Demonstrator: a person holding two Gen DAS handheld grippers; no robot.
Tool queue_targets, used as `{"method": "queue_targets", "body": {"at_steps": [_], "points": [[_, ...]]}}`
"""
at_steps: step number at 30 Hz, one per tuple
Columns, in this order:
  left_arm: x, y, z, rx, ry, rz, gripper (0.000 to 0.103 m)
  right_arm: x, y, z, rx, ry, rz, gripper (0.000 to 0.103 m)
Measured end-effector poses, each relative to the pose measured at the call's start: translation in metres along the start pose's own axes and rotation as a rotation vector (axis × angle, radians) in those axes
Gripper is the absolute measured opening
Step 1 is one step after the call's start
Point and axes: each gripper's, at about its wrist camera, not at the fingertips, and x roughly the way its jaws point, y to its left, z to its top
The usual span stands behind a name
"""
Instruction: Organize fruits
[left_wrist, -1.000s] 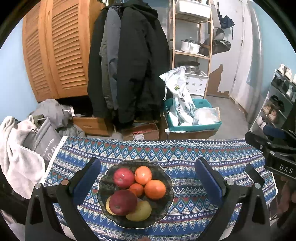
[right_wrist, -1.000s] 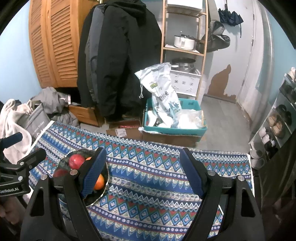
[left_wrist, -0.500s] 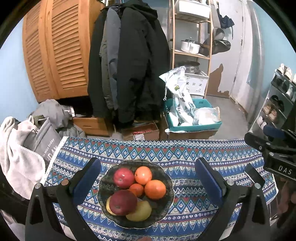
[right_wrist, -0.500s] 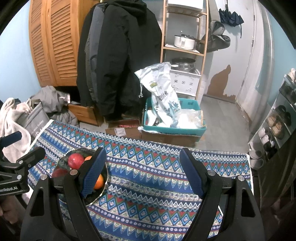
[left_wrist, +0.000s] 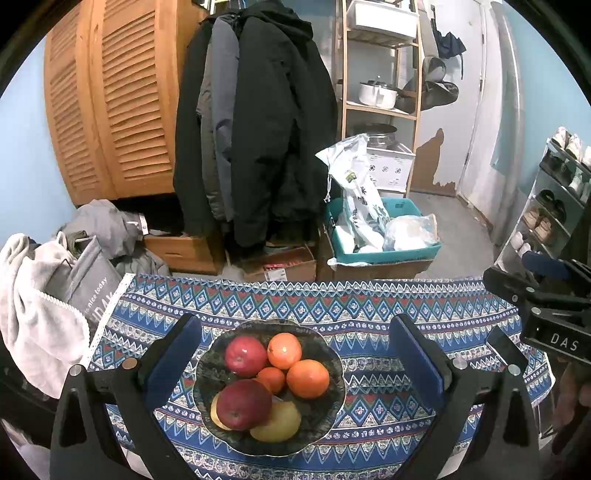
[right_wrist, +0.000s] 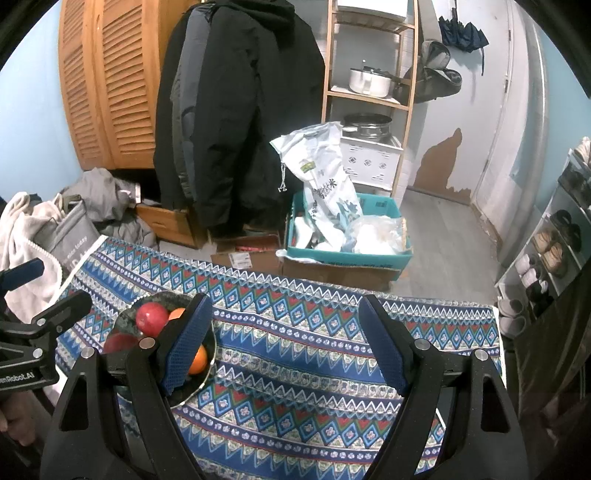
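Left gripper (left_wrist: 295, 354): jaws wide open, nothing between the blue pads; it hangs above the counter with the bowl framed between its two fingers.
Right gripper (right_wrist: 286, 343): jaws wide open and empty; it hangs over bare patterned cloth, with the bowl off to its left, partly hidden behind its left finger.
Bowl (left_wrist: 334, 384): dark, wavy-rimmed, resting on the cloth toward the left part of the counter; it shows again in the right wrist view (right_wrist: 125, 319).
Red apples: one at the back left of the bowl (left_wrist: 245, 356), a larger one at the front left (left_wrist: 243, 404), lying on top of the yellow fruit.
Oranges: one at the back (left_wrist: 284, 350), one at the right (left_wrist: 307, 378), and a smaller one (left_wrist: 271, 379) between them in the middle, all touching one another.
Yellow fruit (left_wrist: 280, 422): at the front of the bowl, partly under the larger apple; a second yellow piece peeks out at the apple's left edge, kind unclear.
Counter (right_wrist: 295, 369): covered by a blue cloth with zigzag and diamond bands.
Beyond the counter: dark coats (left_wrist: 258, 129) hanging by a slatted wooden cupboard (left_wrist: 110, 99), a teal crate (left_wrist: 391, 254) holding bags, a wooden shelf (left_wrist: 380, 107) with pots.
Left of the counter: a pile of pale and grey cloth (left_wrist: 37, 295).
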Motion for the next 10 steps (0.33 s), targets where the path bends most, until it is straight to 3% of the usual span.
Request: {"method": "queue_targets", "body": {"at_steps": [10], "points": [[-0.0007, 0.0034, -0.0007, -0.01, -0.004, 0.014, 0.103, 0.0002, 0.0005, 0.001, 0.0, 0.0, 0.0, 0.081]]}}
